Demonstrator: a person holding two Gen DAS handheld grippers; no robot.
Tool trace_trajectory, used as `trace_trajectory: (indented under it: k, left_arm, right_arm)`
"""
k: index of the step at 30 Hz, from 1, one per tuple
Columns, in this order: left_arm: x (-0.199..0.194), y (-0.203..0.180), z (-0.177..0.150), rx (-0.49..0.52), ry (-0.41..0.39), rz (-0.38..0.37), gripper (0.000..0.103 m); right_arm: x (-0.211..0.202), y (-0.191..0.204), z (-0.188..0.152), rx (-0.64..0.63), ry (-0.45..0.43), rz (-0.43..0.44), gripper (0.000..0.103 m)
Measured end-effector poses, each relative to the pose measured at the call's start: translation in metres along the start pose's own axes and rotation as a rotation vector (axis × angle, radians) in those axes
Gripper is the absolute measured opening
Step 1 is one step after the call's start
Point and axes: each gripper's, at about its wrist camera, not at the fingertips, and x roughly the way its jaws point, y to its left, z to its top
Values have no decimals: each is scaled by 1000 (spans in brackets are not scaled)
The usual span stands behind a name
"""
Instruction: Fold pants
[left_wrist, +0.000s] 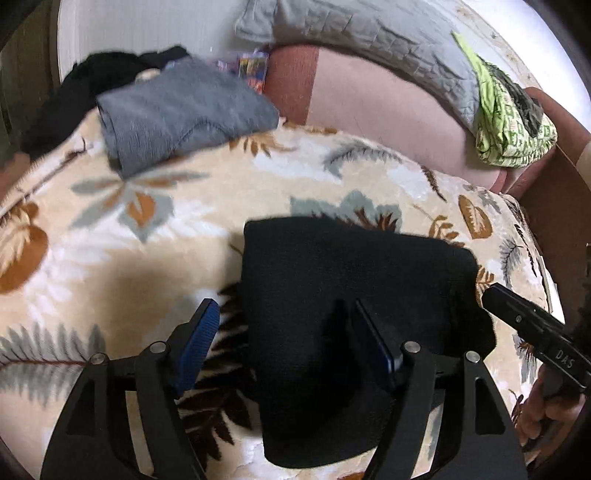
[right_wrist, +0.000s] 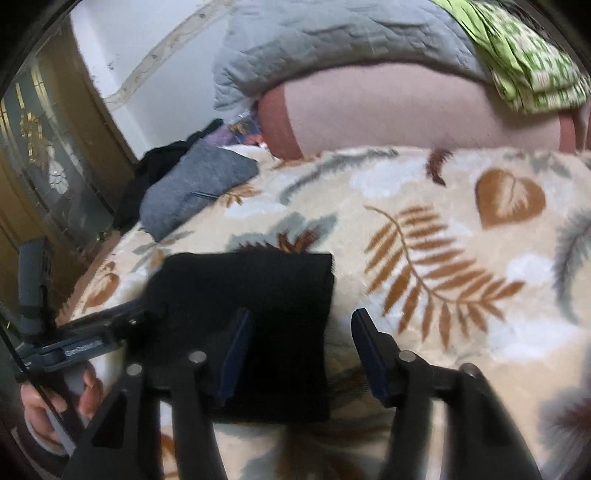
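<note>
One pair of black pants (left_wrist: 354, 291) is lying folded into a compact rectangle on the leaf-patterned blanket (left_wrist: 122, 236), flat and free of both tools. Over the near part of the pants, the left gripper (left_wrist: 286, 328) is hovering with its blue-padded fingers (left_wrist: 201, 328) spread wide apart, one finger out over the blanket beside the pants and the other above the dark cloth, gripping nothing. Just off the opposite side of the pants, the right gripper (right_wrist: 301, 336) is likewise standing with fingers parted and holding nothing, one finger above the pants' edge, the other over bare blanket. A hand (right_wrist: 55, 402) is holding the left tool's handle beside the pants.

Beyond the pants, toward the far left of the blanket, a folded grey garment (left_wrist: 184, 110) is resting, with a dark heap of clothing (left_wrist: 74, 92) behind it. Farther back from the pants, a pinkish pillow (left_wrist: 388, 110) is lying under a grey quilted cover (left_wrist: 369, 33), and a green patterned cloth (left_wrist: 513, 125) is bunched at the pillow's right end.
</note>
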Motion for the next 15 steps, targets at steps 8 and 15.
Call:
trace_trajectory:
  k: [8,15]
  left_arm:
    - [-5,-15,7,43,-33,19,74]
    - [29,-20,1,62,34,52,75]
  right_arm:
    - [3,28,5,-83,9,24,37]
    - [46,5,-14,-40,94,-33,36]
